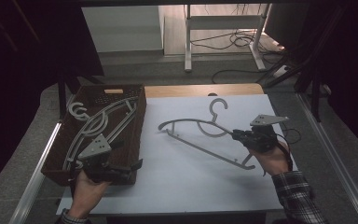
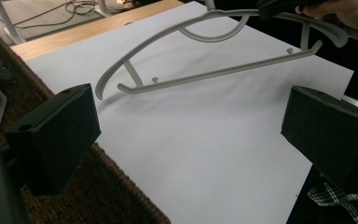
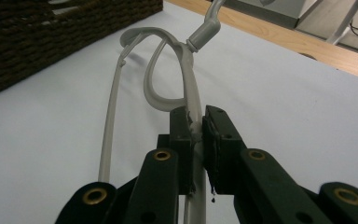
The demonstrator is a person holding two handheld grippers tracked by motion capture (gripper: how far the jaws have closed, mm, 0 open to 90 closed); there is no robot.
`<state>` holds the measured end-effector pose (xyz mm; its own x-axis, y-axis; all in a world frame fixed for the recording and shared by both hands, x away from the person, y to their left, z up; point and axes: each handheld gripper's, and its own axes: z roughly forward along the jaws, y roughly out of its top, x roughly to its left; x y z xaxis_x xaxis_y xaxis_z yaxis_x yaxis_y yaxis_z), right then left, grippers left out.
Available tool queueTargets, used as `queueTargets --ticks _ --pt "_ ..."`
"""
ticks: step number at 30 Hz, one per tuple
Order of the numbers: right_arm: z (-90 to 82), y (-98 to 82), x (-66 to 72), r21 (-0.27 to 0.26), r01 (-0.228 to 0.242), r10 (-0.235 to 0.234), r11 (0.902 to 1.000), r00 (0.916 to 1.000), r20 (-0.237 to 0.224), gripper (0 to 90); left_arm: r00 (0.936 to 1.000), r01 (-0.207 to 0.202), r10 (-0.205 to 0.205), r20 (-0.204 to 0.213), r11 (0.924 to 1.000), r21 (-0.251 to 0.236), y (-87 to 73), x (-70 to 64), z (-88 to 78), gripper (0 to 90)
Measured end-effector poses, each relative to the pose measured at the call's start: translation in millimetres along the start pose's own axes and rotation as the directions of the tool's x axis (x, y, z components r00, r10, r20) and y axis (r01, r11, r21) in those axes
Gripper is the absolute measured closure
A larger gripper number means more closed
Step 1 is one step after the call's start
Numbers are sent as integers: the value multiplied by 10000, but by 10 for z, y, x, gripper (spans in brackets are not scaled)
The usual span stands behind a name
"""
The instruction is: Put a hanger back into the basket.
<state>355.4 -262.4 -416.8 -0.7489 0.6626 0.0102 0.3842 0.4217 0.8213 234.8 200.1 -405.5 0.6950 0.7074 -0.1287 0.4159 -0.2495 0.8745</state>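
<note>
**One hanger lifted off the sheet; the rest in the basket**

Item 1. Hanger (image 1: 200, 135), grey plastic, count one outside the basket. It sits over the white sheet (image 1: 186, 186), gripped on its upper arm just to the side of the hook neck. It hangs tilted, the far end low near the sheet and the gripped end higher; whether the low end touches the sheet cannot be told. Holding close to the neck likely keeps the long frame from swinging as it is carried.

Item 2. Right hand-held gripper (image 3: 195, 128), count one. Clenched on the hanger's arm, pads pressing from both sides, as its own view shows.

Item 3. Left hand-held gripper (image 1: 137, 164), count one. Released, jaws standing wide apart with nothing between them. It rests at the near corner of the basket and points toward the hanger, probably ready to steady or receive it.

Item 4. Basket (image 1: 140, 123), dark woven, count one, on the left of the surface beside the sheet. It serves as the store for hangers.

Item 5. Hangers in basket (image 1: 95, 123), same grey type, lying overlapped. Two hooks can be made out, so at least two; the exact count is unclear because the frames cross.

Item 6. Sheet, count one, covering most of the surface as the working area.
</note>
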Motion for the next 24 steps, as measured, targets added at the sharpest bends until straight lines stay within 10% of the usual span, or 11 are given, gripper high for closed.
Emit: queueTargets --ticks 13,22,24 --pt "-432 -16 57 -1060 539 -660 9929 9912 -1144 817 9949 -837 769 655 9905 1087 502 127 307 80" --pt "-626 10 122 -1571 1573 -1908 9750 9548 -2282 817 9563 -2283 1759 2337 9483 2204 851 83 770 314" --pt "-641 8 134 -1660 1714 -2095 9711 9455 -2494 817 9381 -2568 1817 2948 9362 2400 909 81 898 367"
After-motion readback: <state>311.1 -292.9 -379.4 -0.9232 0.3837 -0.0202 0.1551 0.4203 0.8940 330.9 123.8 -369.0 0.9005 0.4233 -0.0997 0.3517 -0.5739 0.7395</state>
